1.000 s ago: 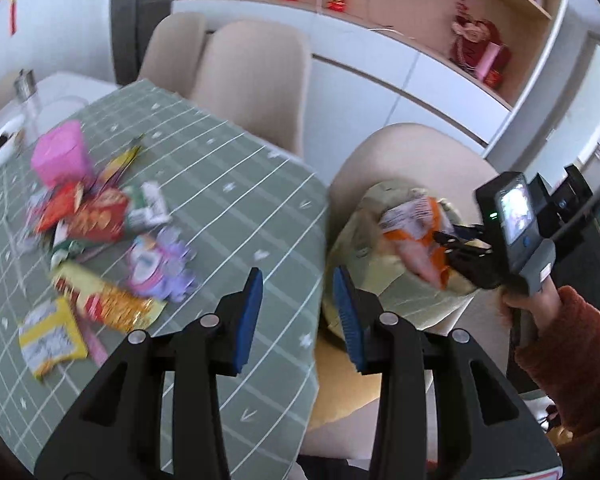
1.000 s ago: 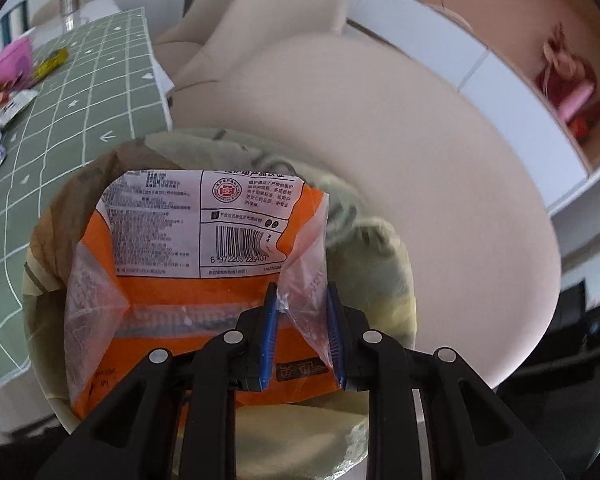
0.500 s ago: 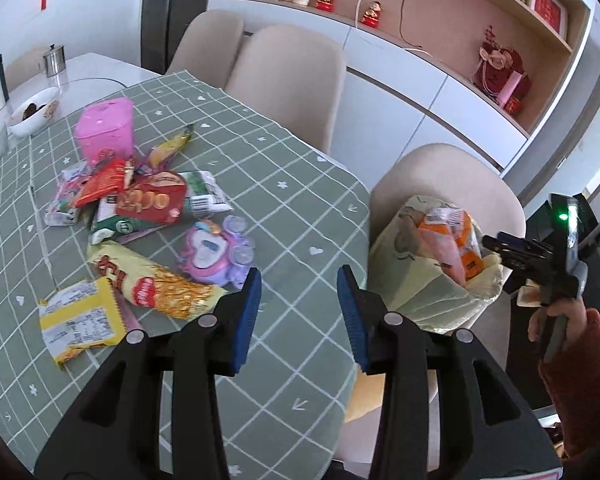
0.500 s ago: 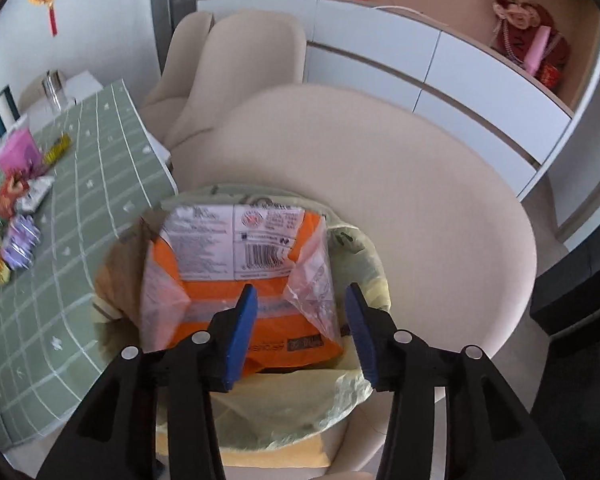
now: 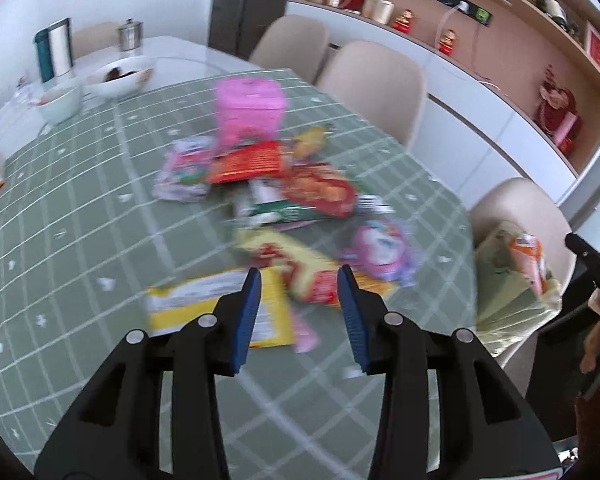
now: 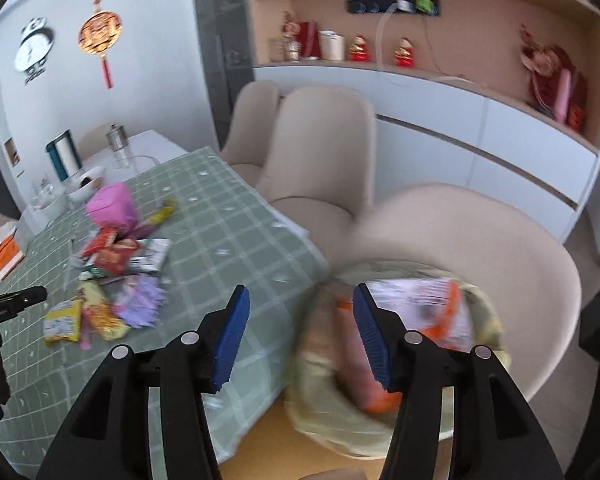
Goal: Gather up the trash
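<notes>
Three beige chairs (image 6: 320, 152) flank a worktop (image 5: 80, 208) carrying one pink box (image 5: 250, 110), two white bowls (image 5: 122, 76), roughly eight snack wrappers (image 5: 246, 162), while one bag (image 6: 340, 408) holds one orange packet (image 6: 452, 320).

Wrappers on the table, bag on the chair

A pile of wrappers (image 5: 292, 216) lies in the middle of the table (image 5: 100, 240). A box (image 5: 250, 108) stands behind the pile. Bowls (image 5: 120, 76) sit at the far left corner. The bag (image 6: 400, 344) sits on a chair (image 6: 500, 248) by the table's right edge, with one wrapper (image 6: 420, 308) in it
</notes>
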Demonstrator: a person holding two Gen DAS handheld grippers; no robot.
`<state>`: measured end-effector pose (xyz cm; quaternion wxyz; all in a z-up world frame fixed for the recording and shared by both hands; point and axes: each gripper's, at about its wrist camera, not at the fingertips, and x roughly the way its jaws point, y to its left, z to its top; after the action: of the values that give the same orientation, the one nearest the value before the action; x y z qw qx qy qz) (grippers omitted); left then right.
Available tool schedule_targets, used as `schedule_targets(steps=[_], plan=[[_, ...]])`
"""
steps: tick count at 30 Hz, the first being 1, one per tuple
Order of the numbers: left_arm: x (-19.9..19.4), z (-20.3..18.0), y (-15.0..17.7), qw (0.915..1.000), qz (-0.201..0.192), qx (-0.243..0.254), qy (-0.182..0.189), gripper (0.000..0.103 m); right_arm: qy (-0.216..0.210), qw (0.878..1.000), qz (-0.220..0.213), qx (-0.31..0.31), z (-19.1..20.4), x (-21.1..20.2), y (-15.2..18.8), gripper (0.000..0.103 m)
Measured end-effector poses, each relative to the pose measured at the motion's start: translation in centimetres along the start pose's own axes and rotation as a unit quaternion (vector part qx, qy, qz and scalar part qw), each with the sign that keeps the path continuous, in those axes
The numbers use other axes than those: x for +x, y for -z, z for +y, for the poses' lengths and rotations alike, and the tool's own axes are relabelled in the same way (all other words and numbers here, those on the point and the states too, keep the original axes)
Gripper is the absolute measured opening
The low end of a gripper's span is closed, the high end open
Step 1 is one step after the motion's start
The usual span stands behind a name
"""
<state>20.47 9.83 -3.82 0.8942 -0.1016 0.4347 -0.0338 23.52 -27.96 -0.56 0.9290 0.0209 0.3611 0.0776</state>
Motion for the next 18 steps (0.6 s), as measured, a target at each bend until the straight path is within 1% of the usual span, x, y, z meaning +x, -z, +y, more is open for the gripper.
schedule_targets(steps=[2,5,7,9,11,12,13,15,18], plan=[[0.0,2.5,0.3,1.0000,0.002,-0.006,-0.004,0.038,-0.015,1.000,0.004,-0.010,3.1,0.6,-0.2,0.051],[-0.3,6.7,0.8,0.9999,0.003,-0.011,-0.005,0.038,-0.039,0.999,0.018,-0.009,6.3,1.6,-0.1,0.051],[-0.6,8.5,1.0,1.0000,-0.002,-0.009,0.001,0.038,-0.040,0.999,0.024,-0.007,8.5,2.1,0.2,0.051],[-0.6,10.1,1.2,0.9999,0.001,-0.002,0.016,0.038,-0.035,0.999,0.036,-0.005,10.6,2.6,0.9,0.051],[0.0,11.0,1.6,0.9992,0.021,0.010,0.033,0.038,-0.032,0.998,0.050,-0.006,12.2,3.2,1.7,0.051],[0.6,11.3,1.9,0.9979,0.038,0.023,0.047,0.038,-0.030,0.998,0.053,-0.012,12.7,3.3,2.3,0.051],[0.9,11.4,2.0,0.9972,0.044,0.029,0.053,0.038,-0.026,0.998,0.056,-0.020,13.3,3.5,2.7,0.051],[1.6,11.7,2.2,0.9959,0.052,0.038,0.063,0.038,-0.018,0.997,0.060,-0.040,14.7,3.5,3.8,0.051],[2.5,12.1,1.5,0.9954,0.052,0.026,0.076,0.038,-0.019,0.996,0.070,-0.058,16.0,3.5,5.1,0.051]])
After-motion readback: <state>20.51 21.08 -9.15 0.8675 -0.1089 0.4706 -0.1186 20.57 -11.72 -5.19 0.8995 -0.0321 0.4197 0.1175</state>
